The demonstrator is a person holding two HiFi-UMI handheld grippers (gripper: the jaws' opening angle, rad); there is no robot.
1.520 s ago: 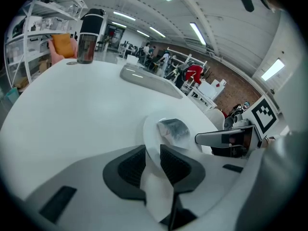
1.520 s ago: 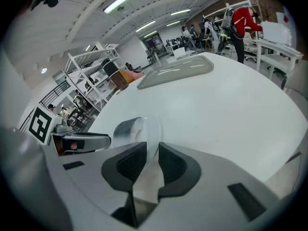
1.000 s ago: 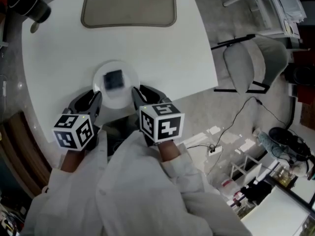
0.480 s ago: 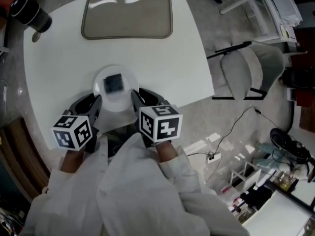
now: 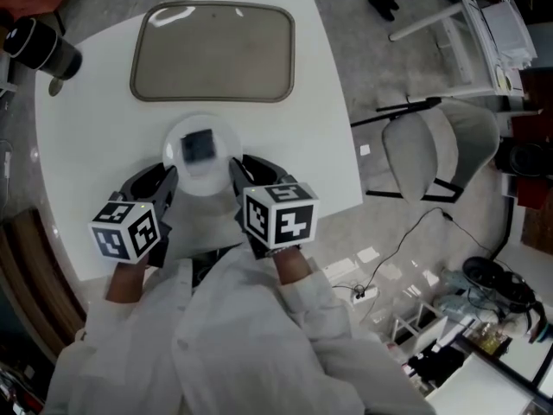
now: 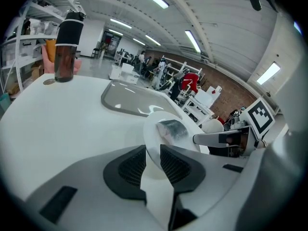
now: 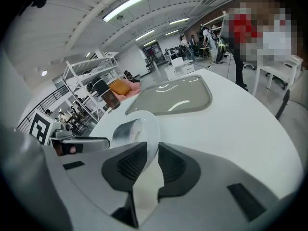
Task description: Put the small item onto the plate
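Note:
A round white plate (image 5: 185,169) is gripped at its rim from both sides, and a small dark, silvery square item (image 5: 200,144) lies on it. My left gripper (image 5: 167,182) is shut on the plate's left rim, and my right gripper (image 5: 238,171) is shut on its right rim. In the left gripper view the plate rim (image 6: 152,134) sits between the pads of the left gripper (image 6: 153,156), with the item (image 6: 172,128) just beyond. The right gripper view shows the plate (image 7: 144,125) pinched in the right gripper (image 7: 151,154), with the item (image 7: 124,130) on it.
A grey-brown tray (image 5: 213,52) lies on the white table (image 5: 320,137) beyond the plate. At the table's far left corner stand a black bottle (image 5: 39,46) and a small disc (image 5: 54,86). A grey chair (image 5: 436,141) stands to the right of the table.
The plate, held by both grippers, now sits nearer the tray than a second ago. Both grippers have stayed shut on its rim, and the item has not shifted on it.

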